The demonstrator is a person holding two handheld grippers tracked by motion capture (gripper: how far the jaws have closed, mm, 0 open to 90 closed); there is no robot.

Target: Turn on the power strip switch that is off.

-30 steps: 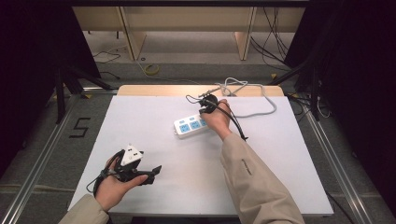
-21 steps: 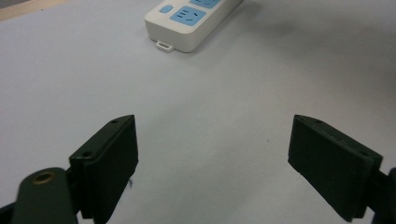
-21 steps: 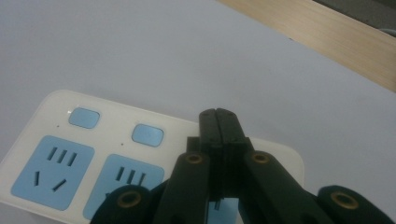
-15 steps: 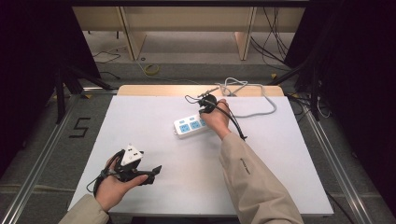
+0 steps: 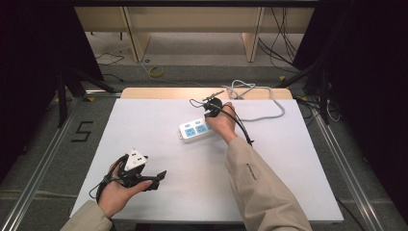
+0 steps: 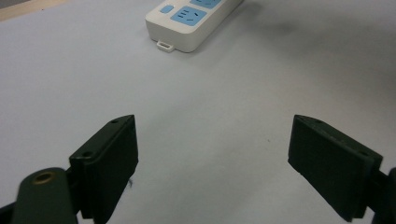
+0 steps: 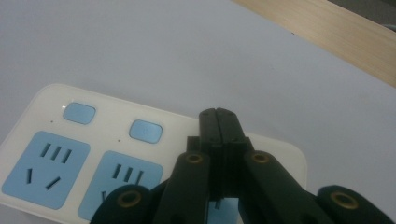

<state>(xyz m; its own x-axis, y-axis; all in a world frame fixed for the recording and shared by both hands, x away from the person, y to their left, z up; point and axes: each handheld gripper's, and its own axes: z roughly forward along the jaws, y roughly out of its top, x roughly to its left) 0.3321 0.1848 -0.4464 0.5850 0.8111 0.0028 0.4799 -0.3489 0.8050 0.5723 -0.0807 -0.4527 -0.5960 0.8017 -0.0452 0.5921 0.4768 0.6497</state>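
Near the far middle of the white-covered surface [image 5: 288,159] lies a white plastic power strip with pale blue socket faces and small blue switches [image 5: 196,130], set at a slant, its grey cord [image 5: 269,103] looping away toward the far wooden edge of the surface. Over the strip's right end hover the right tongs [image 5: 210,111], held in the person's right hand [image 5: 223,122], whose beige sleeve [image 5: 260,187] reaches in from the near edge. In the right gripper view, the right tongs [image 7: 219,119] have their two black jaws pressed flat together with nothing between them, their joined tip above the strip's white top face, just beside one of the blue switches [image 7: 145,130]; whether the tip actually touches the power strip [image 7: 56,140] I cannot tell. Two blue socket faces lie to the left of the jaws in that view. Well apart from all this, at the near left corner of the surface, the left tongs [image 5: 156,178] rest in the person's left hand [image 5: 118,192], pointing level across the surface toward the right. In the left gripper view, the left tongs [image 6: 212,163] stand wide apart and hold nothing, with bare white surface between the jaws, and the power strip [image 6: 194,23] shows farther off ahead of them, untouched by them.
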